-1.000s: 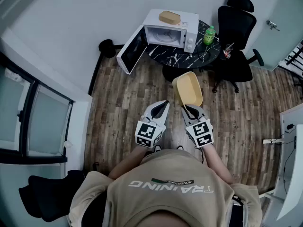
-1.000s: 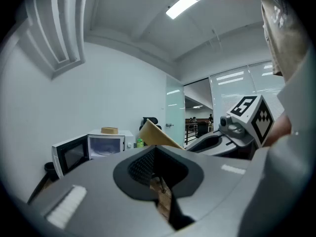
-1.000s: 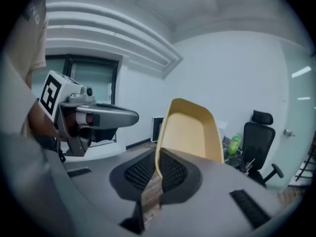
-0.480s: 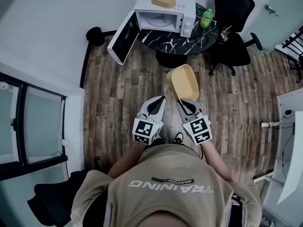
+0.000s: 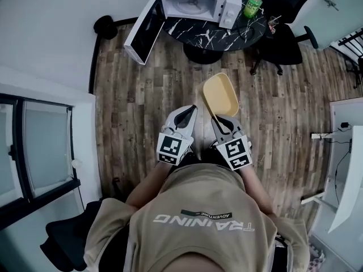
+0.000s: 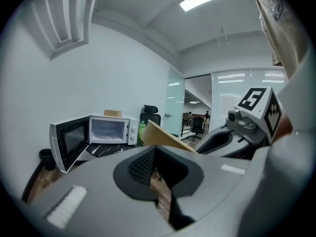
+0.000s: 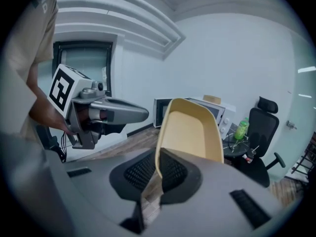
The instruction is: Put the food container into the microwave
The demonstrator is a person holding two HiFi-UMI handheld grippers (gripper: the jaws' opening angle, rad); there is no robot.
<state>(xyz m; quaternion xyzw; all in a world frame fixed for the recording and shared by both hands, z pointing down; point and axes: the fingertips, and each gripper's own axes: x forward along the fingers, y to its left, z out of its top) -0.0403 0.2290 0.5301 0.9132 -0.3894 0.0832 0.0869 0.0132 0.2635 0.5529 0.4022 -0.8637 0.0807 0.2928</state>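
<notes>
Our right gripper (image 5: 218,119) pinches the near rim of the pale yellow plastic food container (image 5: 221,94), well short of the open white microwave (image 5: 195,4). Our left gripper (image 5: 184,115) has its jaws together, empty. We should carry it level and enter the cavity squarely.

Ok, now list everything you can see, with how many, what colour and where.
microwave: one, white, door open, on the table by the far wall
table: one, black marbled, under the microwave
flat item: one, tan, on top of the microwave
bottle: one, green, on the table right of the microwave
office chair: one, black, beside the table
round object: one, black, on the floor left of the microwave door
floor: brown wood planks
food container: one, yellow, empty, held by its rim
shirt: one, beige, on the person
left gripper: grey, jaws together, empty
right gripper: grey, clamped on the food container
</notes>
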